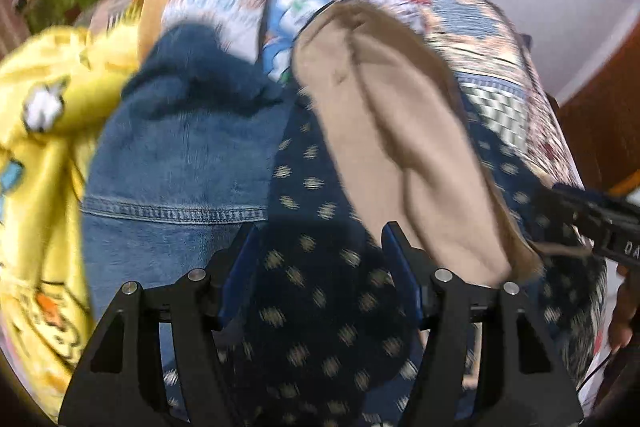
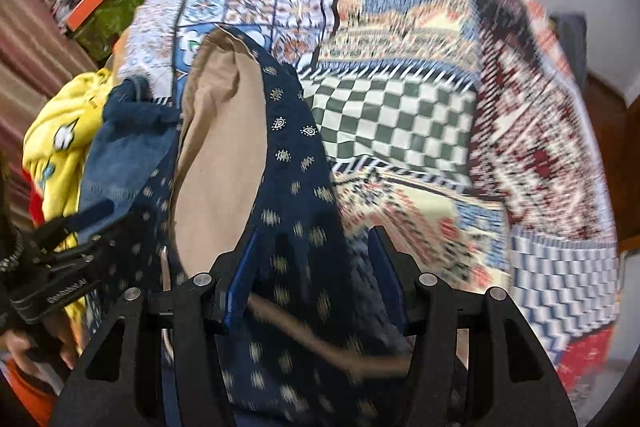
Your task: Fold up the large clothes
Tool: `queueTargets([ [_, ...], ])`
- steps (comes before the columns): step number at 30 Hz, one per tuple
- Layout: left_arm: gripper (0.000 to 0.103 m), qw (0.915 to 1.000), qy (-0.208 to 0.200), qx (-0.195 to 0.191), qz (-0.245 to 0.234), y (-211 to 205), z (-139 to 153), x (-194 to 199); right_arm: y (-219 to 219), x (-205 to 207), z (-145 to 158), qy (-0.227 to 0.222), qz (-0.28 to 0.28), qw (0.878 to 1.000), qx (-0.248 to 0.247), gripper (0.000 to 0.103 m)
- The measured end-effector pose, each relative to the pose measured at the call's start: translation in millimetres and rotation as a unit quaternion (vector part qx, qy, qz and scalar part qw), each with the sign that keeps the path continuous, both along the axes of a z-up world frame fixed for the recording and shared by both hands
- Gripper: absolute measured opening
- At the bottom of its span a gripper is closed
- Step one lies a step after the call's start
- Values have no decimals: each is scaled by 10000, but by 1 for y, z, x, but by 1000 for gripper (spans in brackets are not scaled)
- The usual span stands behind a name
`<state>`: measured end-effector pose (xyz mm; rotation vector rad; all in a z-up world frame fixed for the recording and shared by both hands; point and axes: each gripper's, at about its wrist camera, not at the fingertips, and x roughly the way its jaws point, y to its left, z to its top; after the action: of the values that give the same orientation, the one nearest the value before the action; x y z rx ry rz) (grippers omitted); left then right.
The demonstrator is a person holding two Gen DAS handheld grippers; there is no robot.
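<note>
**Navy garment laid out, left claw free, next fold still to set up**

You are working over a bed covered by a patchwork quilt (image 2: 400, 115). The navy dotted garment (image 1: 320, 307) lies along the left part of it, with its tan lining (image 1: 400, 147) turned up in a long strip down the middle. It overlaps the blue jeans (image 1: 180, 167), which sit toward the quilt's left edge beside a yellow printed cloth (image 1: 44, 147).

Your left gripper (image 1: 320, 243) hangs over the navy cloth with its blue pads spread; cloth shows between them, but nothing looks pinched. Your right gripper (image 2: 314, 247) also stands partly spread over the same garment, nearer the middle of the quilt. A tan band crosses between its fingers low in the right wrist view, yet the blur hides whether the pads press on it, so I cannot tell if you have a hold there.

By my reading you are between folds: one side looks let go, and the garment is not yet squared.

The next move likely calls for this:
- Pick an outer edge of the navy cloth, not the jeans beneath.
- Close on one layer cleanly with each claw.
- Lift both sides level, so the loose lining does not bunch.
</note>
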<state>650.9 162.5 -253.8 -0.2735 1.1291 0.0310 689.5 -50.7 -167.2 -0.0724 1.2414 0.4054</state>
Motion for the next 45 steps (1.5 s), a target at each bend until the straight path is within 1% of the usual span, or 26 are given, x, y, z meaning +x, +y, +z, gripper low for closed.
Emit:
queueTargets([
  [2, 63, 9987, 168, -447, 165, 11, -17, 7, 3, 6, -9, 48, 9, 9999, 92, 51],
  [4, 63, 9949, 288, -926, 261, 18, -32, 12, 5, 5, -13, -61, -40, 9997, 220, 51],
  [5, 63, 9940, 274, -1020, 299, 18, -35, 11, 5, 5, -14, -105, -49, 9995, 292, 51],
  [7, 61, 9940, 123, -1058, 262, 15, -34, 11, 7, 3, -16, -153, -1, 9988, 466, 51],
  [8, 59, 9945, 67, -1035, 169, 11, -33, 12, 10, 5, -17, -158, 31, 9987, 489, 51],
  [9, 50, 9952, 33, -974, 56, 5, -32, 12, 14, 4, -18, -187, 70, 9985, 502, 46],
  [10, 32, 9965, 3, -838, -56, -1, -31, 13, 17, 1, -19, -238, 129, 9982, 535, 37],
  [11, 22, 9978, -25, -653, -119, -8, -30, 13, 20, 1, -21, -234, 196, 9981, 530, 19],
  [12, 16, 9987, -60, -483, -154, -14, -28, 14, 25, -3, -24, -226, 293, 9980, 505, 11],
  [13, 9, 9991, -151, -367, -177, -18, -24, 10, 27, -5, -24, -288, 303, 9980, 475, 10],
  [15, 9, 9988, -366, -181, -271, -26, -9, 2, 28, -17, -13, -591, 412, 9965, 427, 6],
  [17, 9, 9974, -611, -33, -379, -32, 14, -10, 25, -28, 1, -763, 495, 9949, 431, 6],
  [20, 9, 9944, -897, -89, -549, -39, 53, -33, 13, -48, 31, -923, 597, 9925, 541, 4],
  [21, 9, 9935, -961, -96, -610, -40, 62, -41, 8, -59, 46, -1019, 666, 9912, 529, 4],
  [22, 9, 9921, -1028, -95, -715, -46, 76, -53, 4, -68, 56, -1089, 681, 9904, 516, 4],
  [24, 8, 9901, -1097, -91, -866, -52, 93, -70, -4, -91, 79, -1214, 782, 9883, 495, 4],
  [27, 8, 9860, -1202, 37, -1158, -67, 120, -106, -15, -122, 106, -1370, 874, 9855, 483, 3],
  [29, 8, 9838, -1231, 181, -1288, -74, 129, -127, -17, -139, 112, -1397, 917, 9850, 435, 3],
  [31, 8, 9839, -1118, 125, -1390, -80, 128, -144, -23, -154, 115, -1358, 921, 9857, 376, 3],
  [32, 8, 9840, -1067, 69, -1428, -81, 122, -149, -27, -159, 114, -1325, 902, 9864, 372, 3],
  [36, 8, 9867, -732, -99, -1445, -78, 96, -170, -44, -186, 107, -1244, 876, 9877, 362, 3],
  [39, 8, 9875, -491, -277, -1470, -80, 72, -186, -54, -199, 97, -1232, 856, 9886, 100, 3],
  [40, 8, 9876, -416, -289, -1488, -81, 64, -188, -57, -202, 93, -1197, 867, 9890, -1, 3],
  [43, 8, 9879, -91, -268, -1527, -82, 37, -199, -70, -203, 82, -978, 836, 9916, -103, 3],
  [45, 8, 9881, 5, -167, -1529, -78, 32, -205, -80, -199, 79, -871, 636, 9939, -210, 6],
])
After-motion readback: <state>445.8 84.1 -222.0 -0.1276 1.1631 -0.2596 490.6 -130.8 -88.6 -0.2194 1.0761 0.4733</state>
